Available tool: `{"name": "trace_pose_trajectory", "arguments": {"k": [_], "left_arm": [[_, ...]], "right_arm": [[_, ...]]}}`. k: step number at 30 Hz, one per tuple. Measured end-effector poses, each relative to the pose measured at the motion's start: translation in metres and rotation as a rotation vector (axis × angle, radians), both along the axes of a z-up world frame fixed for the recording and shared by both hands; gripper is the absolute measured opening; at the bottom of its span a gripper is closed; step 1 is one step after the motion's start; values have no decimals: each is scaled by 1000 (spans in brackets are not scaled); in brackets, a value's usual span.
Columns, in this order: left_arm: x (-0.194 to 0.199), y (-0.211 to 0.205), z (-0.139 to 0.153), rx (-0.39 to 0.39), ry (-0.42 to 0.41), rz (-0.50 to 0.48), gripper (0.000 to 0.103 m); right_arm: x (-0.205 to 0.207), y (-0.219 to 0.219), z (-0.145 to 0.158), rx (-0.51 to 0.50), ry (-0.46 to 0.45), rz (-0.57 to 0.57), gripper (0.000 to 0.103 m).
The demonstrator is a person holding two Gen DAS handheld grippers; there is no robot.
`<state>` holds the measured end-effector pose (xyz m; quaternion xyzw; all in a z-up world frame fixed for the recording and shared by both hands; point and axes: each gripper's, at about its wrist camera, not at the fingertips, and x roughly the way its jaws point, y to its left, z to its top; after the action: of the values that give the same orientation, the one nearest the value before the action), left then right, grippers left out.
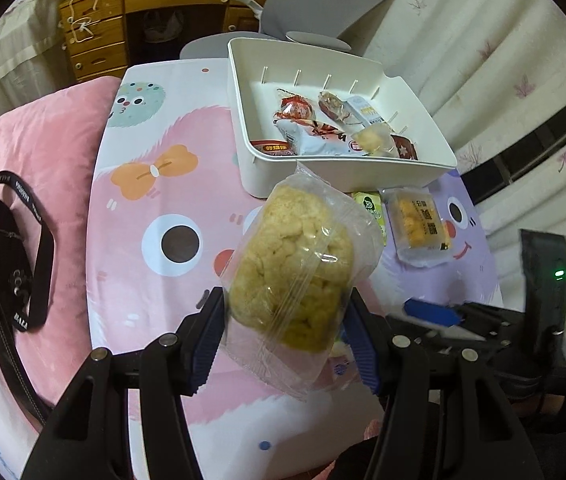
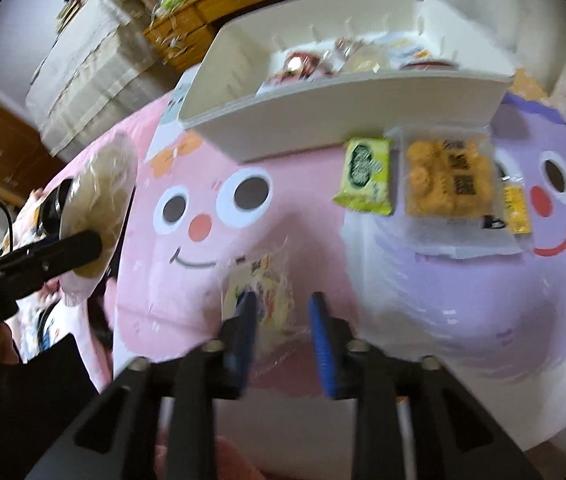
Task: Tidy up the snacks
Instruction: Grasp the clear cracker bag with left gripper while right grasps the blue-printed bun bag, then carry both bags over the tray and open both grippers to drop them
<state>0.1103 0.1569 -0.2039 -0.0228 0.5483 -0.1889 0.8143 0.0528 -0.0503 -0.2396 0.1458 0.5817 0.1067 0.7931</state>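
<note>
Cartoon monsters in pink and lilac cover the small printed tabletop [image 1: 155,184] that carries the snacks, a wooden desk [image 1: 99,20] standing behind it. At the tabletop's far edge sits a white rectangular plastic bin [image 1: 347,168] with several wrapped snacks inside. Just in front of the bin's near wall, toward the right edge, lie a clear packet of orange biscuits [image 2: 449,178] and, just beside it, a yellow-green wrapped snack [image 2: 365,176]. The left gripper [image 1: 287,316] is clamped on a pale puffed rice cake in clear plastic wrap [image 1: 295,264], held clear above the tabletop's middle. The right gripper [image 2: 283,312] stands part open near the front edge; a small clear-wrapped yellow snack [image 2: 267,280] shows against its left finger, but motion blur hides whether the pads press it.
</note>
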Motion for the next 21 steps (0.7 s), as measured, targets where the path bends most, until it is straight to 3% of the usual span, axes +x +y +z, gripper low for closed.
{"name": "trace_pose_trajectory", "arguments": {"k": [5,8,16,18,21], "left_arm": [[-8,-4,5,17,-19,69,56],[-12,-1,5,22,-26,119,56],[-17,10,7,50,-31,267,56],[-16,9,8,53,-41,297,56],[-12,6,9,60,-47,321,56]], "right_arm": [[15,12,-21,40,77,123,50],[25,24,-34,15,122,186,51],[39,48,-55,19,167,306,51],[41,51,-57,28,176,326,50],[41,52,-52,26,157,375,41]]}}
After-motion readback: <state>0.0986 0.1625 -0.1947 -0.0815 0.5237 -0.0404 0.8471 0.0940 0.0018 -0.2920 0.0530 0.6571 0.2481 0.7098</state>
